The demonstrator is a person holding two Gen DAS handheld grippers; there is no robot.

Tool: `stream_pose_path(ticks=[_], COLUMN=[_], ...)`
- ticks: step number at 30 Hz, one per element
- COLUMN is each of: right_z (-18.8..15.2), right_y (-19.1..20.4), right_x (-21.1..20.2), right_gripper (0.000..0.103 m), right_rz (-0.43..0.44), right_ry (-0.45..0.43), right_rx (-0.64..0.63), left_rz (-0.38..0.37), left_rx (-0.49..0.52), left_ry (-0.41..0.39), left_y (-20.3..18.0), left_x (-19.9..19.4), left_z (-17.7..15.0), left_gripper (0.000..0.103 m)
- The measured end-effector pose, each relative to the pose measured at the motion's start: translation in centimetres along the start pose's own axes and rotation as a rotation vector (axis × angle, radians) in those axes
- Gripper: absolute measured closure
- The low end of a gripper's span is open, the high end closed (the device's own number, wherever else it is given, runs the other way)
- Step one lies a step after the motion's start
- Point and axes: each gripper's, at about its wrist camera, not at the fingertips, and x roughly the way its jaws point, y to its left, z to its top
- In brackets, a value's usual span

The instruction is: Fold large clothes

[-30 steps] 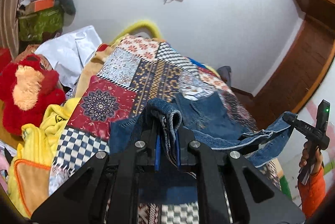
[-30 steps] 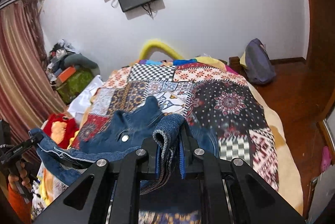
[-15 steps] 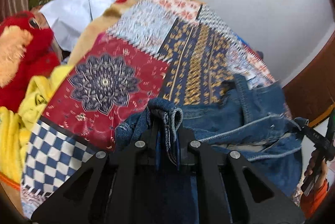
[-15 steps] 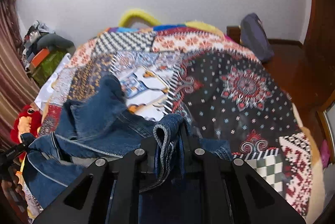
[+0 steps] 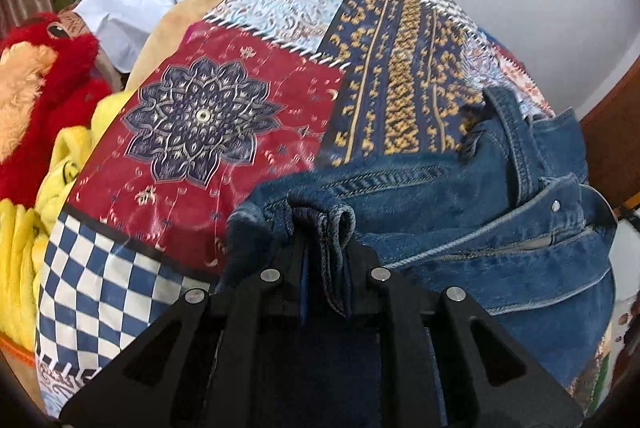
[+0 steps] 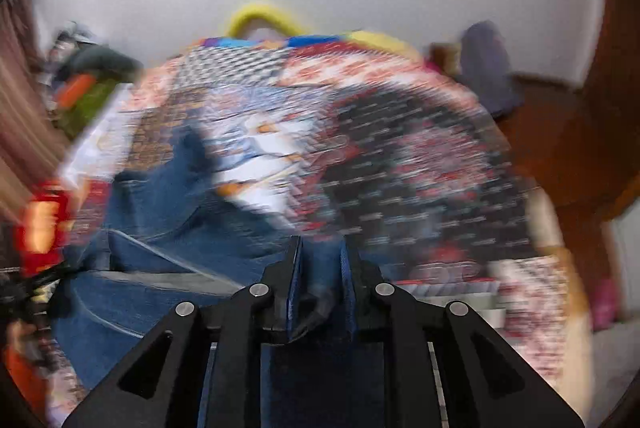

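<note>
Both grippers are coming down toward the patchwork bedspread [image 5: 224, 116] compared with a second ago, and the denim jacket [image 5: 480, 228] is now draping onto it just ahead of the tools. Left gripper [image 5: 325, 268] is pinching a bunched denim edge, though its jaws are beginning to part — probably to release it. Right gripper [image 6: 320, 280] is clamping another edge, blurred, likely holding the garment stretched so it is lying flat for folding.

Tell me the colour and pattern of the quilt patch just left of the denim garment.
Red patch with a dark blue mandala flower, beside the denim garment; clearest in the left wrist view.
</note>
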Motion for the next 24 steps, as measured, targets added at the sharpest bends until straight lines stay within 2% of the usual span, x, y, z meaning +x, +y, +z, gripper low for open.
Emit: stream_pose_path(ticks=[1,2,3,5,7,8,10,13,16,18,24], right_z=[0.1,0.1,0.0,-0.3,-1.2,-1.6,-2.5,-3.8,-4.9,-5.6,-7.1], right_y=[-0.4,-1.0,-2.3,-3.7,-4.4,-4.4,-4.1,-3.2,-1.7,-0.3,4.8], right_x=[-0.9,-1.6,-2.4,-3.4,-5.1,-5.8,-7.1,-8.2,-8.7,-8.7,-7.1], right_gripper=[0.089,0.089,0.089,0.089,0.089,0.089,0.089,0.089,0.089,0.089,0.089], right_rz=[-0.154,-0.220,-0.212,-0.156,-0.132,-0.132,-0.119,-0.020,0.064,0.117,0.226], right_ry=[-0.039,-0.056,-0.047,-0.009,-0.005,-0.015,-0.025,-0.010,0.002,0.013,0.080], right_rx=[-0.032,-0.053,-0.052,-0.045,-0.073,-0.090,-0.112,-0.109,-0.106,-0.109,-0.156], left_rz=[-0.003,-0.004,-0.005,0.006,0.020,0.023,0.036,0.076,0.085,0.087,0.104], left_rx=[-0.006,-0.006,-0.004,0.005,0.003,0.005,0.037,0.097,0.158,0.197,0.289], left_ry=[-0.001,0.000,0.001,0.010,0.030,0.012,-0.057,-0.121,-0.138,-0.117,-0.013], left_y=[0.0,0.0,-0.1,-0.4,-0.6,-0.6,-1.0,-1.5,-2.0,-2.4,-3.7], left_x=[-0.2,-0.3,-0.7,-1.8,-3.5,-4.5,-7.5,-11.0,-13.0,-13.2,-9.7], left_z=[-0.1,-0.1,-0.1,0.2,0.6,0.7,0.9,0.6,-0.5,-1.5,-4.8], left_gripper=[0.087,0.086,0.086,0.079,0.061,0.056,0.034,0.019,0.009,0.008,0.008])
